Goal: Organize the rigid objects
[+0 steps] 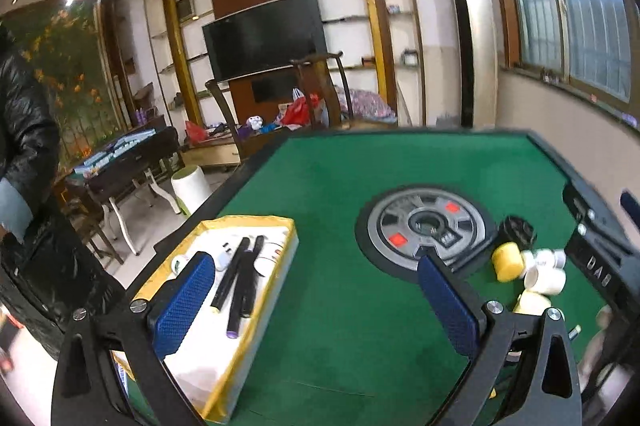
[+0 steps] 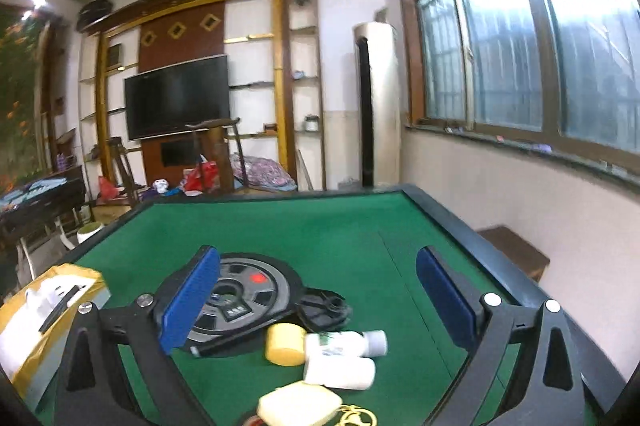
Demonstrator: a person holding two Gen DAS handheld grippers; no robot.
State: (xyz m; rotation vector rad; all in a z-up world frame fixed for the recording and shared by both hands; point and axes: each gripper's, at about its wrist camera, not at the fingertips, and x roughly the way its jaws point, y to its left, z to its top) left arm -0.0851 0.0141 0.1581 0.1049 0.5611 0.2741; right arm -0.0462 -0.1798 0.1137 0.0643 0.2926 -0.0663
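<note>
1. Left wrist view: the left gripper [image 1: 316, 300] is seen with its two blue pads spread wide apart and nothing held between them. It hangs over a green desk [image 1: 340, 177]. At the left edge of the desk a yellow-rimmed box [image 1: 240, 354] is seen, already holding several sorted things: dark pens [image 1: 236, 278] laid side by side and small white items beyond them. This part of the task can be judged done. To the right, beside a round grey dial [image 1: 428, 226] set into the desk, a loose cluster is left: a yellow cap-like cylinder [image 1: 507, 261], white bottles [image 1: 546, 276] and a black round lid [image 1: 518, 230]. A person's dark jacket sleeve [image 1: 24, 129] is seen at the far left.

2. Right wrist view: the right gripper [image 2: 318, 300] is also wide open and empty, its pads standing on either side of the unsorted cluster without touching it. Between and below the pads lie the yellow cylinder [image 2: 285, 344], two white bottles [image 2: 340, 356] touching each other, a pale yellow case [image 2: 298, 404] with a gold key ring [image 2: 356, 420], and the black lid [image 2: 326, 308] just beside the dial [image 2: 240, 302]. The box [image 2: 36, 338] is seen well apart at the left.

3. Progress, as judged: roughly half is done; the cluster on the right is not yet moved to the box.
</note>
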